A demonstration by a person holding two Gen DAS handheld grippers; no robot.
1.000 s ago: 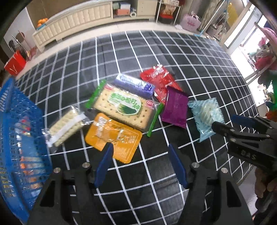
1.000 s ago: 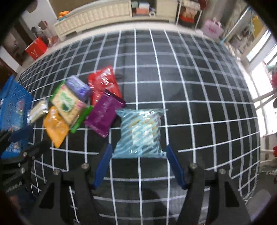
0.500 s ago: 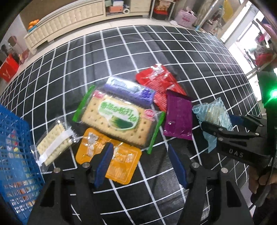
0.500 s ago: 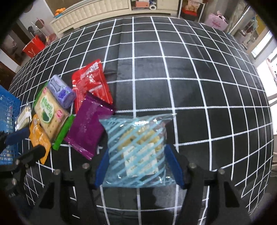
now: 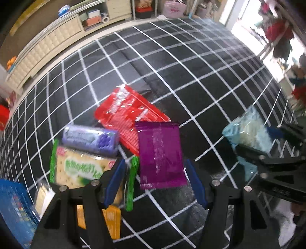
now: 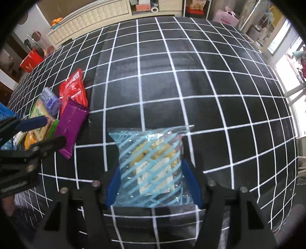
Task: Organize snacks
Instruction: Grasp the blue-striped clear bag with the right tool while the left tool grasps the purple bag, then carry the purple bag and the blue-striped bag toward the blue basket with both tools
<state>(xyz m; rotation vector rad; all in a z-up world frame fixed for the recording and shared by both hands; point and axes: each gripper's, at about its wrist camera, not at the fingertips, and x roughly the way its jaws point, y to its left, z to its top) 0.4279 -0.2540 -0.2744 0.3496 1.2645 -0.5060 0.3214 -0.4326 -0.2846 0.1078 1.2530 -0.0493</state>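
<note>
Several snack packets lie on a black cloth with a white grid. My left gripper (image 5: 155,183) is open and points down. The lower end of the purple packet (image 5: 160,153) lies between its fingers. Left of that packet are a cracker pack with green ends (image 5: 80,168), a violet roll (image 5: 89,139) and an orange packet (image 5: 112,220); a red packet (image 5: 126,109) lies behind. My right gripper (image 6: 152,184) straddles a light blue striped bag (image 6: 151,153), one pad at each side, with no squeeze showing. The left gripper (image 6: 44,132) stands over the purple packet (image 6: 70,126).
A blue basket (image 5: 11,210) stands at the near left, beside a small clear cracker pack (image 5: 42,197). The right gripper (image 5: 262,141) with the blue bag (image 5: 246,132) is close to the left one. A cream cabinet (image 6: 91,15) and a red box (image 6: 30,60) stand beyond the cloth.
My left gripper has swung right, from over the orange packet to the purple one, and rolled. My right gripper has come down and forward, so the blue bag now lies between its fingers.
</note>
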